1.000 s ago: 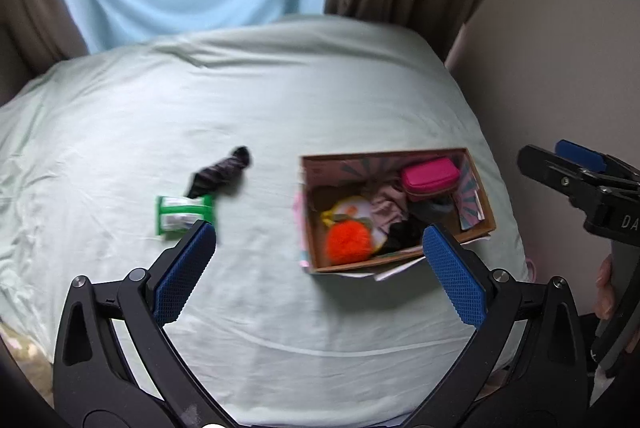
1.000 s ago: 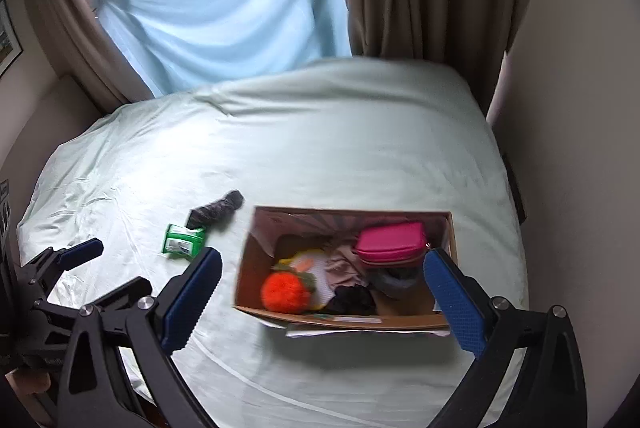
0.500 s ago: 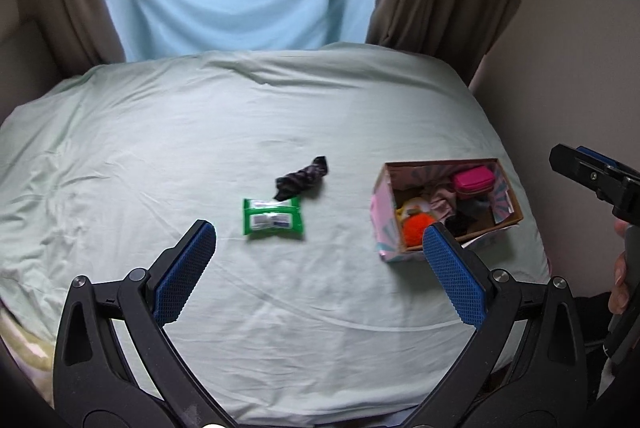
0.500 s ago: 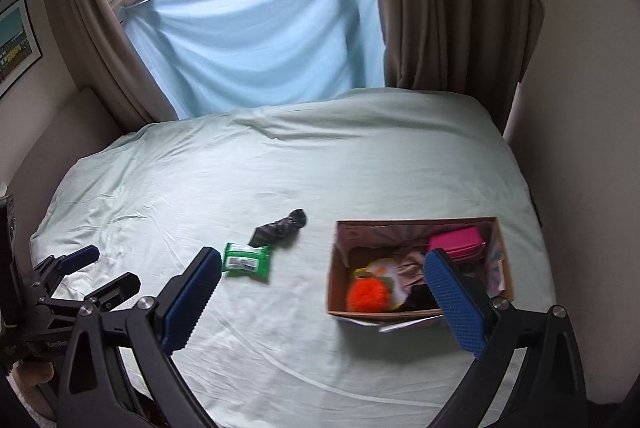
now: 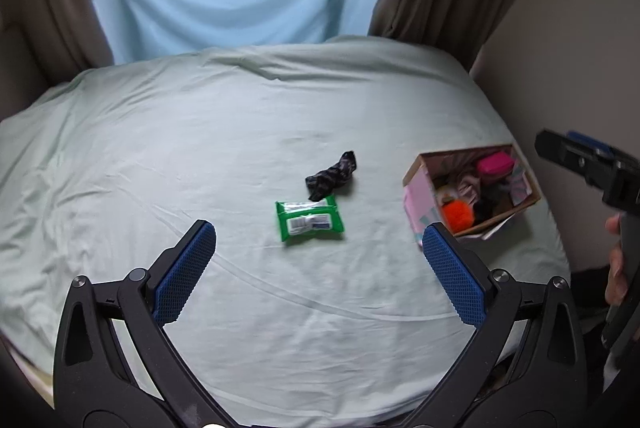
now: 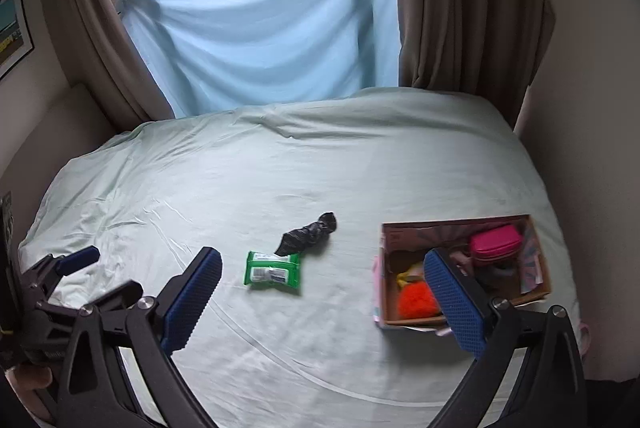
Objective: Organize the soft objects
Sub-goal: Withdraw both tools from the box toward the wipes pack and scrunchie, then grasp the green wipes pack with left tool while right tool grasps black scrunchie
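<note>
A green wipes pack (image 5: 309, 220) lies mid-bed, also in the right wrist view (image 6: 272, 268). A dark crumpled sock (image 5: 333, 175) lies just behind it, also in the right wrist view (image 6: 308, 234). A cardboard box (image 5: 416, 168) at the bed's right holds a pink pouch (image 5: 493, 166), an orange pompom (image 5: 458, 214) and other soft items; it shows in the right wrist view (image 6: 456, 224) too. My left gripper (image 5: 318, 272) is open and empty, high above the bed. My right gripper (image 6: 320, 298) is open and empty, well short of the box.
The pale green bed sheet (image 5: 200, 132) fills the scene. A light blue cloth (image 6: 260, 40) hangs over the window behind, with brown curtains (image 6: 468, 0) at both sides. A wall (image 6: 592, 108) runs close along the right of the bed.
Both grippers have pulled back and up from the box. The view now takes in the whole bed, and the box has shifted to the right. Both stay open.
</note>
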`<state>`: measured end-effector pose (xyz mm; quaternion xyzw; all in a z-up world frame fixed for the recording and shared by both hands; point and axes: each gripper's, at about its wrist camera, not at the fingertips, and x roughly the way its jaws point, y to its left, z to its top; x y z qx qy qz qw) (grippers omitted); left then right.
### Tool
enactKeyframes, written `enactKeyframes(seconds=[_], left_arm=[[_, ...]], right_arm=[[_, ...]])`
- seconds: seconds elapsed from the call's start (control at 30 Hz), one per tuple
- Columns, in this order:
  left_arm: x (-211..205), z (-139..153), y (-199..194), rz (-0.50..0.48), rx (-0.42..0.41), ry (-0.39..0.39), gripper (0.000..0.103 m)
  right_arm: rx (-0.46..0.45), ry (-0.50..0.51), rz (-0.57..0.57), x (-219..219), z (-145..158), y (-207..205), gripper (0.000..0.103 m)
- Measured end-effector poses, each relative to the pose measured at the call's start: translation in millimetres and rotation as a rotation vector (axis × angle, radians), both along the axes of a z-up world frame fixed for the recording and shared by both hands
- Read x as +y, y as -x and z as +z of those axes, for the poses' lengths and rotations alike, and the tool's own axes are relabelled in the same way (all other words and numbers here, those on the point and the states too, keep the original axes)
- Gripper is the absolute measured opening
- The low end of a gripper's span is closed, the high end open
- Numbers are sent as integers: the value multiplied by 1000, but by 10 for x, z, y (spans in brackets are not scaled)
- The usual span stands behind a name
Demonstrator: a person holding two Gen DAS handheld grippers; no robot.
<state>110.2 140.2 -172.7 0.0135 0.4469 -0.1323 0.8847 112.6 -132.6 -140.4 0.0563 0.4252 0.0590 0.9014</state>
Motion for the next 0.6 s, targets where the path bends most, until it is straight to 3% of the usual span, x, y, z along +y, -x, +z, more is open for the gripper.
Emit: enactKeyframes(seconds=[0.33, 0.6], left_arm=[[83, -769, -755, -146, 44, -60, 103], [-265, -1638, -1290, -337, 135, -130, 103]], right_arm=[[74, -59, 3, 376, -632, -737, 101], [233, -77, 61, 563, -1513, -1600, 101]])
